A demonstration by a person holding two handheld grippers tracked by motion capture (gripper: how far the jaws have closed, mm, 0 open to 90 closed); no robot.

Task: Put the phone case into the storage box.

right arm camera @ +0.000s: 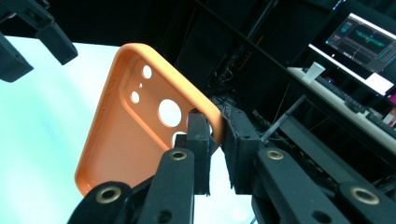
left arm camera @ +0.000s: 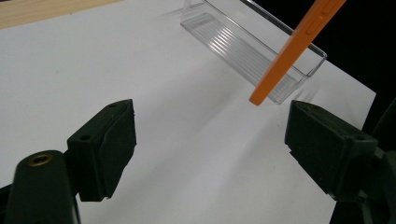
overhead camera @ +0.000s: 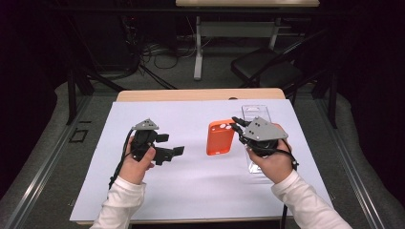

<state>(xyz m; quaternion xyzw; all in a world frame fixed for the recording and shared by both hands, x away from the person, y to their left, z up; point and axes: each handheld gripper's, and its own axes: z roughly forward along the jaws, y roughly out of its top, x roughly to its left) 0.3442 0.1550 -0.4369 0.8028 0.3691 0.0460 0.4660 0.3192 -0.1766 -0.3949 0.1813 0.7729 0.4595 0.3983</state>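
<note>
An orange phone case (overhead camera: 219,137) hangs tilted above the white sheet, with its camera holes toward my right gripper. That right gripper (overhead camera: 237,125) is shut on the case's rim by the camera cut-out; in the right gripper view the jaws (right arm camera: 215,135) pinch the edge of the case (right arm camera: 121,135). To the left, my left gripper (overhead camera: 173,144) stands open and apart from the case. Its jaws (left arm camera: 210,121) are wide with nothing between them. Beyond them the case (left arm camera: 299,46) shows edge-on over a clear plastic tray (left arm camera: 243,44).
The clear tray (overhead camera: 255,112) lies at the right on the white sheet (overhead camera: 191,186), partly under my right hand. The sheet covers most of the wooden table (overhead camera: 200,94). A chair (overhead camera: 267,67) and desk legs stand behind; a monitor (right arm camera: 359,37) glows far off.
</note>
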